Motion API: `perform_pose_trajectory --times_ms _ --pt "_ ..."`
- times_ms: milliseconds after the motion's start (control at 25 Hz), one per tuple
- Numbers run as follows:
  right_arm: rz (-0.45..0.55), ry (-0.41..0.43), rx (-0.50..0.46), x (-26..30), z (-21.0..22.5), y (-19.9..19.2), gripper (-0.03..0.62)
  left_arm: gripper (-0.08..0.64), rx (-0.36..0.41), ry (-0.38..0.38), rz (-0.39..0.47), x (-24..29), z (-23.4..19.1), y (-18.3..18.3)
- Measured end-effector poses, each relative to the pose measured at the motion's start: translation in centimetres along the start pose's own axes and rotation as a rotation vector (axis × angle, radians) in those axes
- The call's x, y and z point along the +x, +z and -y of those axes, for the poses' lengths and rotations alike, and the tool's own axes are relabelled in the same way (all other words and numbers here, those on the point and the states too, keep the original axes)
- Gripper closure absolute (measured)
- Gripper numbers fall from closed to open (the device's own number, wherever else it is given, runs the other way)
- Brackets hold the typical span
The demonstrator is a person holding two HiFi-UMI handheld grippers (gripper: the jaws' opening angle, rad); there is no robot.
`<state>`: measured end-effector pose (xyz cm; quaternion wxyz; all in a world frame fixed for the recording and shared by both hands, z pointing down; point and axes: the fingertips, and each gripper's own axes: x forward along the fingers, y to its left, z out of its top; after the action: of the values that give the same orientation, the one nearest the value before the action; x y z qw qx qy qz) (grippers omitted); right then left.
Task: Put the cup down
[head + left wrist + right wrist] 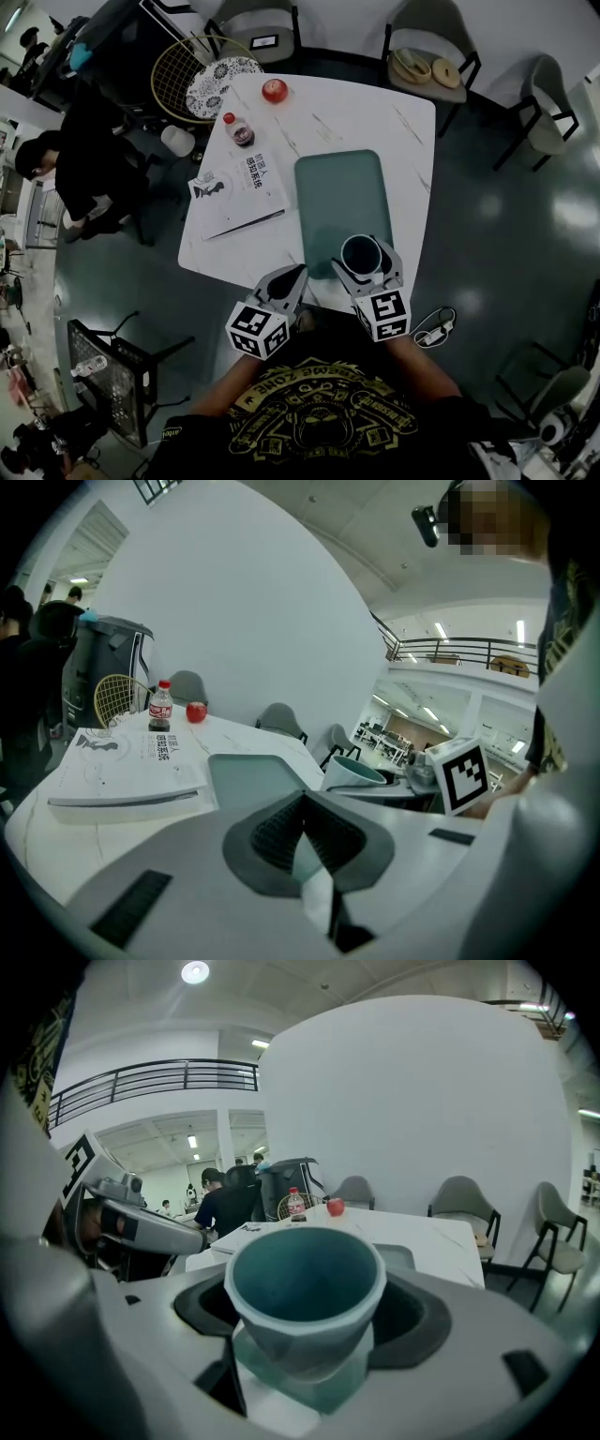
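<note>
- The right gripper [365, 260] holds a teal cup [359, 253] upright, mouth up, its two jaws spread wide around the cup's sides and pressing on it
- In the right gripper view the cup [305, 1288] fills the space between the jaws of the right gripper [306, 1321], with its rim standing above them
- The cup is over the near end of a grey-green mat [342, 192] on the white table [403, 127]; whether its base touches the mat cannot be told
- The left gripper [293, 277] sits just left of the right one, at the near table edge, its jaws pressed together with nothing between them; the left gripper view shows the left gripper [302, 829] shut in the same way
- From the left gripper view the cup [354, 772] is seen to the right, beyond the mat [248, 778]
- A white book [236, 192] lies left of the mat
- Beyond the book stand a cola bottle [238, 129] with a red cap and a red apple [275, 90], apart from each other
- A racket [183, 75] rests on a chair beside the far left corner of the table
- A person in black [80, 164] sits off to the left
</note>
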<state>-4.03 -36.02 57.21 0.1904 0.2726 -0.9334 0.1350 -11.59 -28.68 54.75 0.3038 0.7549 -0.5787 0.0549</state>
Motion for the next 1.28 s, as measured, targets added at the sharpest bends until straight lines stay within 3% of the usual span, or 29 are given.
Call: perform_pose_trajectory --times_ms 560,1280 --pt "-0.017 0.012 -0.042 3.5 1.2 -3.2 0.216 0.549 -0.019 0.015 -0.105 3.5 -2.1 -2.0" --pt "0.018 -0.048 -0.074 3.6 0.6 -5.0 0.215 0.549 -0.001 -0.056 -0.166 3.7 -1.5 -3.5"
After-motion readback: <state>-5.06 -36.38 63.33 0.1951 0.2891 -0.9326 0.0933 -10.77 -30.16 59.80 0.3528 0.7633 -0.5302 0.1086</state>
